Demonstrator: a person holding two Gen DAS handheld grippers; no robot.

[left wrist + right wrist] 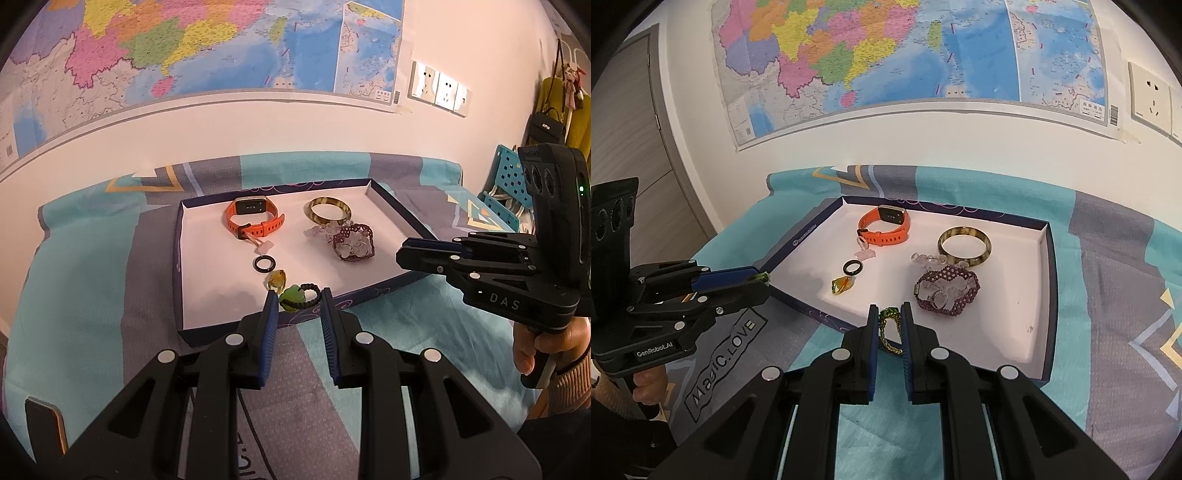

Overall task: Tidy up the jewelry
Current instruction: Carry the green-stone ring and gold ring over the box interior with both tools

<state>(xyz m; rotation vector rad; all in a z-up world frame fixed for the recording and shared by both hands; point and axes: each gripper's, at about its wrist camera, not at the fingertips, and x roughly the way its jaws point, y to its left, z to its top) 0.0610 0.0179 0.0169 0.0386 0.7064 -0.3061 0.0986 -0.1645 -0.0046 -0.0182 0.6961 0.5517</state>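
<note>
black fingers with blue pads fill the near edge of both wrist views. the left gripper [298, 297] is clenched on a green stone pendant with a black beaded loop [291, 295], at the near rim of a shallow dark-blue tray with a white floor [181, 236]. side-on from the right wrist, only a green glint shows at its tip. a dark slab with an orange edge [44, 424] is cut off at the near left, and what it is i cannot tell.

inside the tray, left to right: an orange-strapped smartwatch [255, 218] at the far side, a small pink charm [264, 245] partly under its strap, a black ring [265, 263], and a yellow amber-like pendant [277, 280] just beyond the left fingertip. right of these are a mottled amber bangle [328, 212], pale crystal chips [321, 230] touching it, and a purple beaded bracelet [352, 242].

the right gripper [890, 314] is closed tight on a green-and-gold beaded loop [886, 334] over the tray's near rim. that loop is hidden in the left wrist view.

readable: "genrobot.ai" on the left gripper, "magic.love" on the teal-and-grey bedcover [738, 369], "das" on the right gripper. print on the wall map [184, 48] is too small to read.
</note>
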